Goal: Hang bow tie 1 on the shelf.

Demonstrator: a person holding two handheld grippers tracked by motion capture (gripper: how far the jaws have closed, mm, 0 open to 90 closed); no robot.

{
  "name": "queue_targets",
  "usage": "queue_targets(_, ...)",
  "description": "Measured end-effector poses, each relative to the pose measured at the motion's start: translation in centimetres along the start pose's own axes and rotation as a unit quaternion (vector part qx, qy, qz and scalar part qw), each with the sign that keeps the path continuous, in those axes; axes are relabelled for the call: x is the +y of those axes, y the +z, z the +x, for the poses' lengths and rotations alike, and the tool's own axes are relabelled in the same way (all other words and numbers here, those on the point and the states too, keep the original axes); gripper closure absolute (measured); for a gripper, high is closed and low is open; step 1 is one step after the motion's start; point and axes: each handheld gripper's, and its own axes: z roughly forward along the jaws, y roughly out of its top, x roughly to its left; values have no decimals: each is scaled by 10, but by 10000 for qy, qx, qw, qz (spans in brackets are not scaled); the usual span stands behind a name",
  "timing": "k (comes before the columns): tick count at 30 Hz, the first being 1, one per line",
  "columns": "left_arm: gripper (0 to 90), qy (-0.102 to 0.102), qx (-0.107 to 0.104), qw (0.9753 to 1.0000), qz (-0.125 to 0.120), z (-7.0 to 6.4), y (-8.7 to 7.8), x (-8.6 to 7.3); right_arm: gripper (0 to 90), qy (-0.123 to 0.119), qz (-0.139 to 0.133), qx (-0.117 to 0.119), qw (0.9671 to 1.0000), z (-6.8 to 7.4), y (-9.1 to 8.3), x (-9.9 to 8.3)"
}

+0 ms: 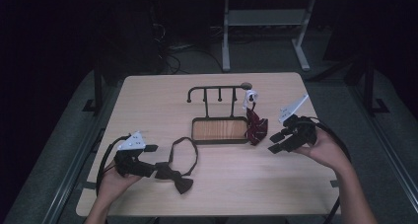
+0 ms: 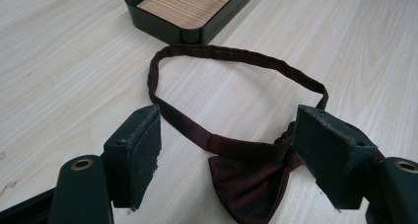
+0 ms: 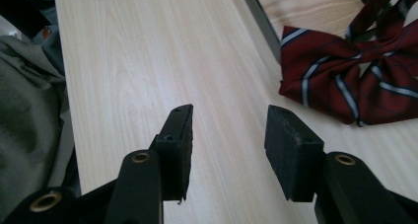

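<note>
A dark maroon bow tie (image 1: 173, 176) (image 2: 246, 179) lies flat near the table's front left, its strap loop (image 2: 236, 56) spread toward the tray. My left gripper (image 1: 155, 160) (image 2: 226, 155) is open, its jaws standing on either side of the bow's knot without closing on it. A red striped bow tie (image 1: 256, 126) (image 3: 345, 78) rests against the right end of the black hook rack (image 1: 217, 90), its strap running up to a white clasp (image 1: 251, 96). My right gripper (image 1: 276, 143) (image 3: 229, 135) is open just right of it, over bare tabletop, with nothing between its jaws.
The rack stands on a black tray with a wooden floor (image 1: 219, 130) (image 2: 187, 4) at the table's middle. Grey cloth (image 3: 29, 110) hangs past the table edge in the right gripper view. Dark floor and desk legs (image 1: 226, 34) lie beyond the far edge.
</note>
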Motion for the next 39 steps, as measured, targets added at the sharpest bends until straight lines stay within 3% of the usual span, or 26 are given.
queue_targets(13, 302, 57, -178, 9997, 168, 3, 6, 14, 512, 119, -107, 30, 9999, 14, 8, -25)
queue_targets(20, 325, 34, -220, 9990, 396, 10, 14, 19, 499, 90, -155, 3, 9998, 23, 11, -35)
queue_targets(31, 341, 109, -297, 9977, 605, 21, 21, 34, 484, 37, -119, -28, 9999, 27, 16, -41)
queue_targets(34, 342, 126, -310, 9979, 550, 23, 24, 38, 484, 44, -125, -21, 9999, 27, 16, -42)
queue_targets(39, 349, 27, -392, 9970, 661, 27, 32, 42, 480, 42, -131, -45, 9999, 28, 15, -43)
